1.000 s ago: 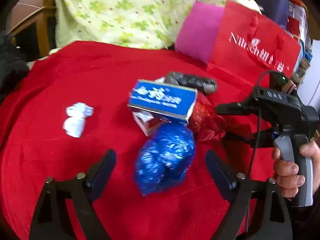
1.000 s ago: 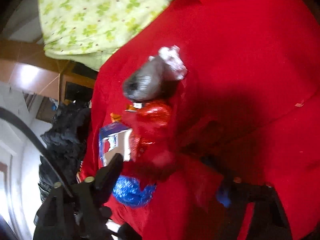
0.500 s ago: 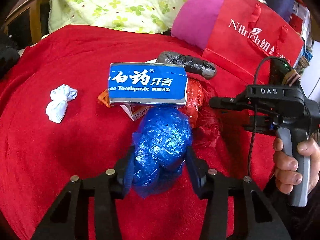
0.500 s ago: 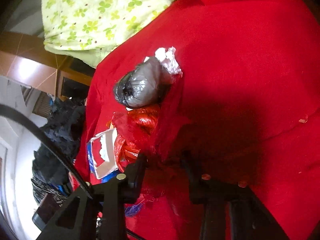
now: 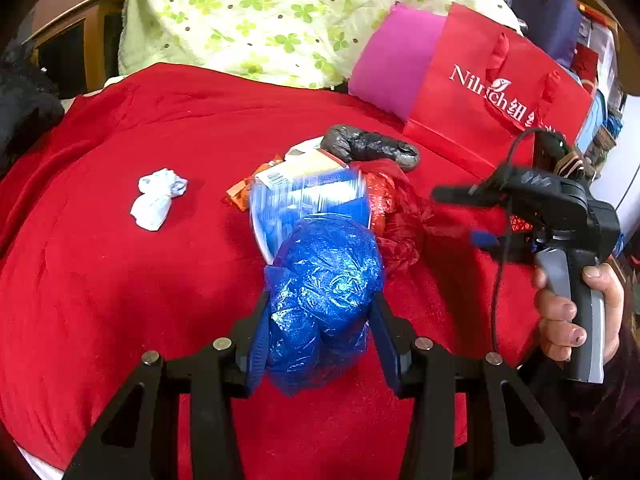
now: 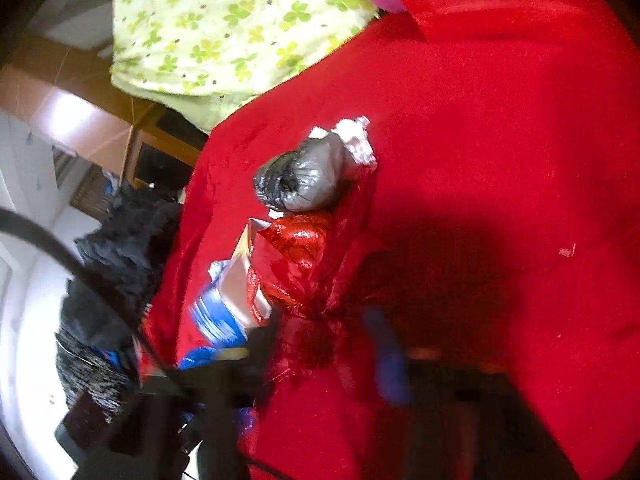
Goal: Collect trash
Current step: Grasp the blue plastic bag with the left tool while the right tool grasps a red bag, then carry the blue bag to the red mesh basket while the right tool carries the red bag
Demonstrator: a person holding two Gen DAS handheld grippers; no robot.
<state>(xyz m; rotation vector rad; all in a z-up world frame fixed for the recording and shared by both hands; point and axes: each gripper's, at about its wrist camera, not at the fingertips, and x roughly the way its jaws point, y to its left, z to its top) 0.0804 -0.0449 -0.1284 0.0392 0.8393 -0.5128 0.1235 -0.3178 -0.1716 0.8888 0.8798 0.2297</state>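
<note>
My left gripper (image 5: 322,316) is shut on a crumpled blue plastic bag (image 5: 324,280) over the red blanket (image 5: 120,280). Behind it a blue toothpaste box (image 5: 308,200) is blurred and tilted against a shiny red plastic bag (image 5: 396,216), with a black plastic bag (image 5: 368,146) further back. A white crumpled tissue (image 5: 158,198) lies to the left. My right gripper (image 6: 328,344) is blurred, its jaws on either side of the red bag's tail (image 6: 316,280); the black bag (image 6: 304,180) lies beyond it.
A red paper shopping bag (image 5: 496,96) and a pink cushion (image 5: 396,60) stand at the back right. A green floral quilt (image 5: 260,12) lies behind the blanket. A wooden chair (image 5: 84,32) is at the far left.
My left gripper closed on the blue bag and lifted it slightly. The toothpaste box tipped. My right gripper closed in on the red bag and is moving.
</note>
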